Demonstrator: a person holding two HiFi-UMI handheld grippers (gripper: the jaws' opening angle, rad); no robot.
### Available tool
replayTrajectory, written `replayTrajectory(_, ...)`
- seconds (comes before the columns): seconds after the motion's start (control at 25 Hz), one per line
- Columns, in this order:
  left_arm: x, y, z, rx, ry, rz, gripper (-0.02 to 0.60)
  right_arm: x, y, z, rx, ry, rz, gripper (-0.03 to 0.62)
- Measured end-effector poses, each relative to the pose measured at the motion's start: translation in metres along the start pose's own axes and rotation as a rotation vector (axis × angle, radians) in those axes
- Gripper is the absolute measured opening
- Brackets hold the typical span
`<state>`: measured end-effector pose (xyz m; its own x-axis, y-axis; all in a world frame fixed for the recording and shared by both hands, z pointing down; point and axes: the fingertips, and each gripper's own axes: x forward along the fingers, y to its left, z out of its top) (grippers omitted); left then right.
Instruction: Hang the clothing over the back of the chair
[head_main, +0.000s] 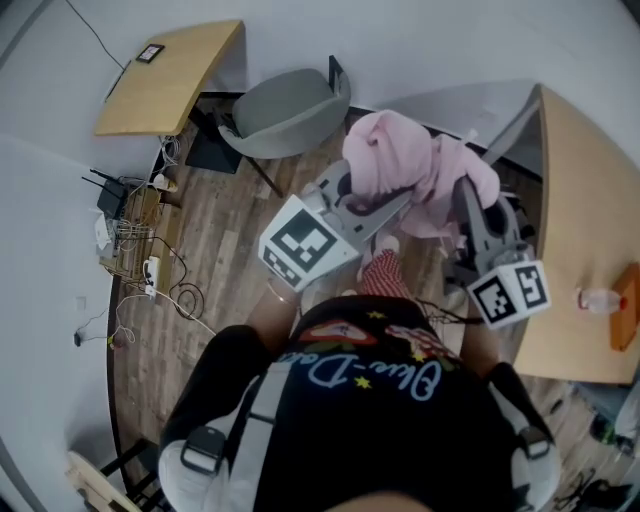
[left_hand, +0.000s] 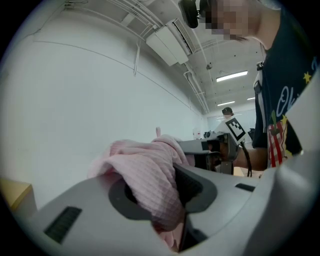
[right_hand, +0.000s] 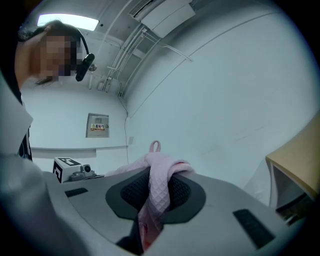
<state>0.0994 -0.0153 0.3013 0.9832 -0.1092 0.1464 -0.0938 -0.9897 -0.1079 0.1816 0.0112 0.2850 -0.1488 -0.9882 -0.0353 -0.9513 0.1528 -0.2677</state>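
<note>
A pink quilted garment (head_main: 405, 170) hangs bunched between my two grippers in front of the person. My left gripper (head_main: 375, 205) is shut on a thick fold of the pink garment (left_hand: 150, 175). On the other side, my right gripper (head_main: 462, 200) is shut on a thinner fold of the pink garment (right_hand: 156, 187), with a small hanging loop standing up above the jaws. The grey chair (head_main: 285, 110) stands on the wood floor ahead and to the left of the garment, its seat bare. In the left gripper view the right gripper's marker cube (left_hand: 235, 129) shows beyond the cloth.
A wooden table (head_main: 580, 230) lies at the right, with a clear bottle (head_main: 600, 298) and an orange thing near its edge. Another wooden table (head_main: 170, 75) stands at the far left. Cables and a power strip (head_main: 150, 270) lie by the left wall.
</note>
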Motion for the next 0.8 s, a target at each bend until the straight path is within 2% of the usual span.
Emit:
replayTrajectory(0.36, 0.042, 0.053, 0.001, 0.002, 0.004, 0.016, 0.115, 0.051, -0.042, 0.012, 0.028, -0.015, 0.024, 0.054)
replayTrajectory(0.6, 0.074, 0.095, 0.016, 0.016, -0.003, 0.034, 0.115, 0.092, -0.071, 0.035, 0.015, -0.018, 0.057, 0.054)
replayTrajectory(0.8, 0.102, 0.119, 0.015, 0.029, -0.001, 0.053, 0.115, 0.115, -0.097, 0.04, 0.011, -0.023, 0.088, 0.054)
